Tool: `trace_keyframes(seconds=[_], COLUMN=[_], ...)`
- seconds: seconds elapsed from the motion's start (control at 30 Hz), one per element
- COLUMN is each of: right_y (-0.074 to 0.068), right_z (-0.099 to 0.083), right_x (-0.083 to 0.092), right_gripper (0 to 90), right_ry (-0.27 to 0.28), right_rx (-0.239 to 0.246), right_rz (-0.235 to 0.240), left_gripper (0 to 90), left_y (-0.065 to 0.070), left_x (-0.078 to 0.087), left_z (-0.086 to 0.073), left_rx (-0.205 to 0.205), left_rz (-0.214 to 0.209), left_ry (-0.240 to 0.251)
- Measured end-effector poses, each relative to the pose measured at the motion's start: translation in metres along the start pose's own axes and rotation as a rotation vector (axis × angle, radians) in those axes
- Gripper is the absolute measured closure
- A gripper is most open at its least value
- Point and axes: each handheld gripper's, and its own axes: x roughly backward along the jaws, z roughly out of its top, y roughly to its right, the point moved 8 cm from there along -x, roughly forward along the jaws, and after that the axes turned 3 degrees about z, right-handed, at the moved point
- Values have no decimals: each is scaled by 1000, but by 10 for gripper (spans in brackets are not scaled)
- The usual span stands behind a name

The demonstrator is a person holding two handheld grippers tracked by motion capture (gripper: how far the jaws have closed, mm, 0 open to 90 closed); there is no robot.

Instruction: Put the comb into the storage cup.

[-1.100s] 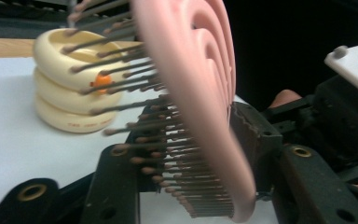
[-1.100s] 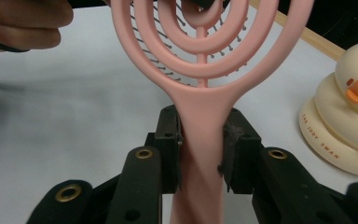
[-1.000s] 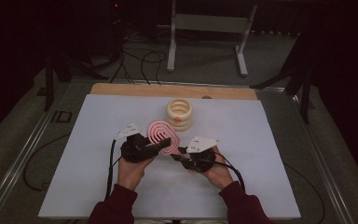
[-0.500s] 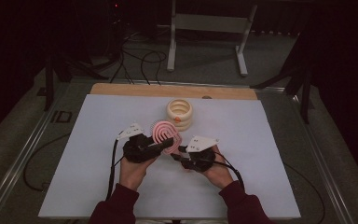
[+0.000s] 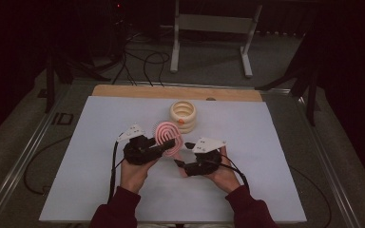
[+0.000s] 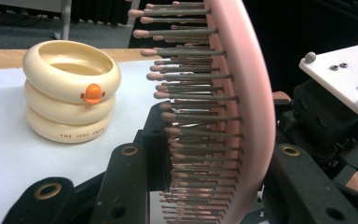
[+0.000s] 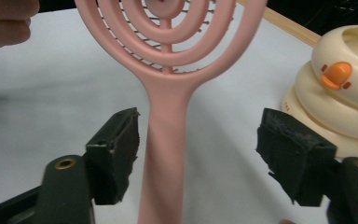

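A white sheet (image 5: 100,156) covers the table, with a strip of bare wooden board (image 5: 123,91) showing along its far edge; beyond that the room is dark, with a grey floor, loose black cables (image 5: 142,59) and the legs of a pale metal stand (image 5: 209,28). The landmark here is the cream ringed holder (image 5: 183,115), a stack of three rounded rings with a small orange duck bill on its side; in the left gripper view its hollow top looks empty, though the bottom is hidden from that angle. Just in front of the holder, toward the person, a pink hairbrush (image 5: 168,137) is lifted off the sheet. The left gripper (image 5: 168,144) is clamped on the brush head, one jaw against the bristles and one against the pink back. The right gripper (image 7: 196,154), beside it and farther from the holder, has just been spreading its jaws; they stand apart with the brush handle between them, untouched by either pad.
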Motion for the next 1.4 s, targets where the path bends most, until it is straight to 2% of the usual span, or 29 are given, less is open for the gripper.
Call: trace_keyframes(seconds=[0.43, 0.57, 0.83, 0.9, 1.1, 1.4], right_y=[3, 4, 12, 12, 13, 23], right_z=[0, -4, -13, -13, -13, -28], right_x=[12, 15, 25, 29, 39, 54], right_gripper=[240, 235, 200, 197, 178, 152], right_ry=[18, 22, 26, 39, 62, 87], right_rx=[-13, -31, -68, -92, -92, -140], right_rz=[-35, -41, -83, -86, -98, -156], left_gripper=[638, 638, 638, 638, 638, 638], left_y=[-2, -3, -4, -4, -4, -6], left_x=[3, 5, 5, 5, 7, 8], left_z=[3, 5, 7, 7, 10, 13], left_rx=[6, 7, 11, 12, 13, 15], left_rz=[5, 8, 8, 7, 5, 7], left_ry=[21, 26, 35, 37, 46, 52])
